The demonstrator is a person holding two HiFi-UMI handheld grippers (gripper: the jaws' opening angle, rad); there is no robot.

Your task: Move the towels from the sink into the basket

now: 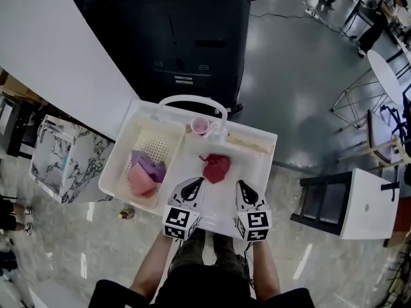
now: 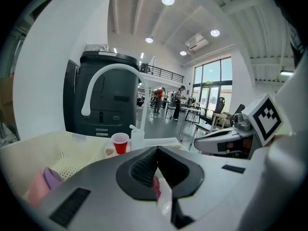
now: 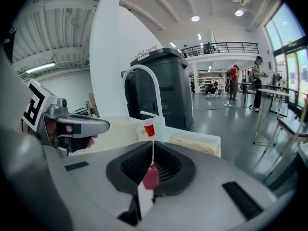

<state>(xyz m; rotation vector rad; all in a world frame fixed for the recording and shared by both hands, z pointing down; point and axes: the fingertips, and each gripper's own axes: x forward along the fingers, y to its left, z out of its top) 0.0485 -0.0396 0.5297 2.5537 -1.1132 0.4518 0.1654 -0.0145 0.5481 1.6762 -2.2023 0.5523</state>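
Open path over sink (image 1: 253,165) near rim; faucet (image 1: 192,98), cup (image 1: 200,126) crowd far edge.

Sink (image 1: 252,165): white plastic, smooth, glossy. Basket (image 1: 144,140), at 9 o'clock of red towel (image 1: 216,167): cream plastic, perforated, matt. Red towel: soft cloth, crumpled, matt. Purple towel (image 1: 151,167) and pink towel (image 1: 141,181): same soft cloth. Faucet (image 1: 192,97): white, glossy. Left gripper (image 1: 195,183) and right gripper (image 1: 243,186): grey plastic shell, matt; pads (image 2: 144,167) black, ribbed. Floor (image 1: 295,63) at 1 o'clock: grey, polished, reflective
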